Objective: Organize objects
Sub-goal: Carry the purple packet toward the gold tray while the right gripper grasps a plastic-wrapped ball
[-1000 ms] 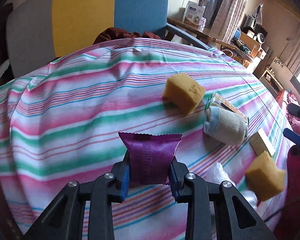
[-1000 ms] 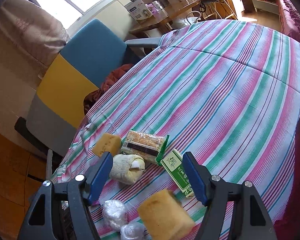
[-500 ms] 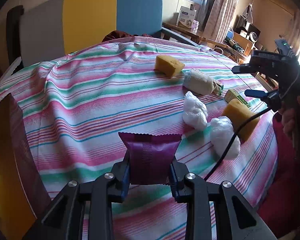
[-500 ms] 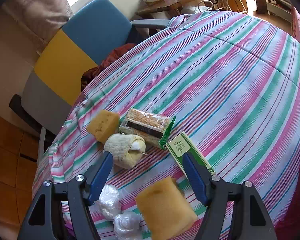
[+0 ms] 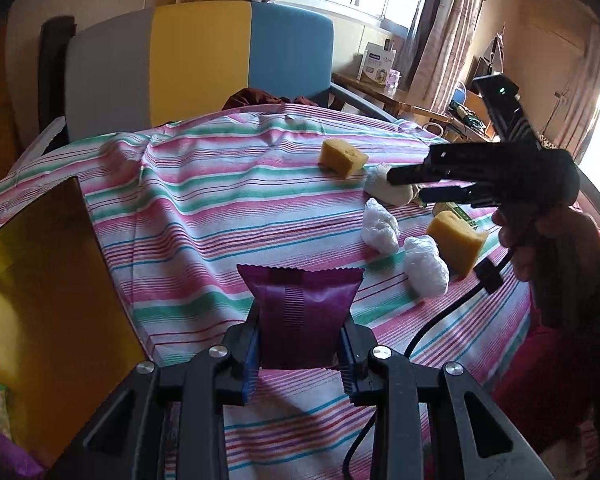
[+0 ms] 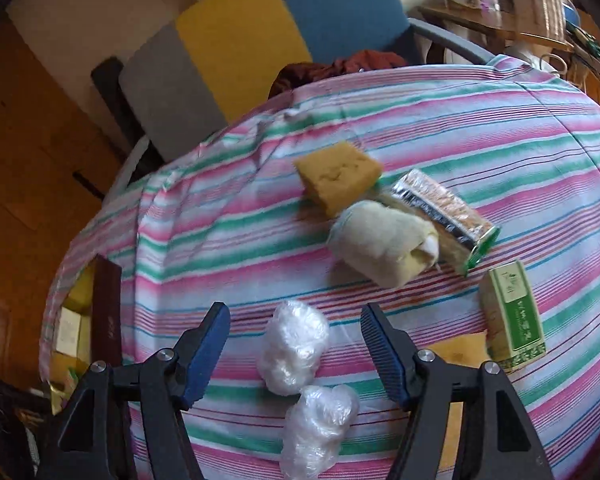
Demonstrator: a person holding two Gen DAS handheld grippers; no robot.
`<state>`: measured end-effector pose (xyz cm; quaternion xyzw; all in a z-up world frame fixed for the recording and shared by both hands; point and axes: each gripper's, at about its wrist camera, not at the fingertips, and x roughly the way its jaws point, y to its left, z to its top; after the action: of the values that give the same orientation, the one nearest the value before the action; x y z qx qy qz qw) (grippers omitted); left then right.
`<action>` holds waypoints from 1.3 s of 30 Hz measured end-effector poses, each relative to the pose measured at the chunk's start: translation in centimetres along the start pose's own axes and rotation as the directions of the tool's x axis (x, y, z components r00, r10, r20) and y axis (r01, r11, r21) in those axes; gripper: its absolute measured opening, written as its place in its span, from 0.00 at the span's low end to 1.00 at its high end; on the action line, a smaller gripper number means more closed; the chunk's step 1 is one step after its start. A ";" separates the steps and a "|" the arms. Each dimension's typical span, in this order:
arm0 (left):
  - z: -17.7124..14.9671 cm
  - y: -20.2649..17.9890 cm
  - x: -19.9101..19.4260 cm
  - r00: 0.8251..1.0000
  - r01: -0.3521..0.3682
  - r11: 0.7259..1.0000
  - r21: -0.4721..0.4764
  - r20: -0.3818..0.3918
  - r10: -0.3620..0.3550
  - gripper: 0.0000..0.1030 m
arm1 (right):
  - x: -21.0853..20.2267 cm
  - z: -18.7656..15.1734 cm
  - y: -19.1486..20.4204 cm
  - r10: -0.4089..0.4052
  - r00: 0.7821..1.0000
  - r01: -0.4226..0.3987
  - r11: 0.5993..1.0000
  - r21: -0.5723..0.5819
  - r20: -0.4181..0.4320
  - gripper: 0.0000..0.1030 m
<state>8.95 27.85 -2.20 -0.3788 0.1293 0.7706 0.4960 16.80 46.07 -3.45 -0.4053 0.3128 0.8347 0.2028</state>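
My left gripper (image 5: 300, 354) is shut on a purple snack packet (image 5: 299, 312), held above the striped tablecloth (image 5: 204, 216). My right gripper (image 6: 296, 350) is open over two crumpled clear plastic bundles (image 6: 294, 346); it shows from the side in the left wrist view (image 5: 416, 186). Two yellow sponges (image 6: 338, 176) (image 5: 456, 240), a rolled cream cloth (image 6: 380, 246), a cracker pack (image 6: 448, 216) and a green box (image 6: 514, 316) lie on the cloth.
An open yellow-lined box (image 5: 40, 280) stands at the table's left edge; it also shows in the right wrist view (image 6: 100, 316). A grey, yellow and blue chair (image 5: 204, 64) stands behind the table. A side table with boxes (image 5: 380, 68) is at the back right.
My left gripper has pulled back and left with the packet, bringing the box into view. My right gripper has moved left and down, from over the sponge to over the plastic bundles.
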 end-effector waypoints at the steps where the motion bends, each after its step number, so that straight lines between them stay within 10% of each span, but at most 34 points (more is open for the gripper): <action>1: 0.0 0.2 -0.3 1.000 -0.001 1.000 -0.005 0.006 0.001 0.32 | 0.8 -0.1 0.4 -0.017 0.999 0.016 1.000 -0.020 -0.031 0.67; 6: -0.4 1.3 -1.9 1.000 -0.005 0.999 -0.036 0.030 0.006 0.32 | 4.5 -0.9 1.5 -0.103 0.984 0.088 0.991 -0.105 -0.143 0.64; 10: -0.5 2.6 -3.2 0.999 -0.008 0.997 -0.080 0.051 0.012 0.32 | 5.8 -1.6 2.6 -0.184 0.972 0.154 0.969 -0.192 -0.147 0.34; 39: -0.5 8.7 -7.5 0.990 -0.059 0.970 -0.234 0.109 0.086 0.32 | 5.5 -2.2 2.1 -0.211 0.965 0.169 0.955 -0.245 -0.153 0.34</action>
<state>3.29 18.43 1.31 -0.3825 0.0234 0.8190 0.4271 13.49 43.52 -8.12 -0.5273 0.1903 0.8022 0.2053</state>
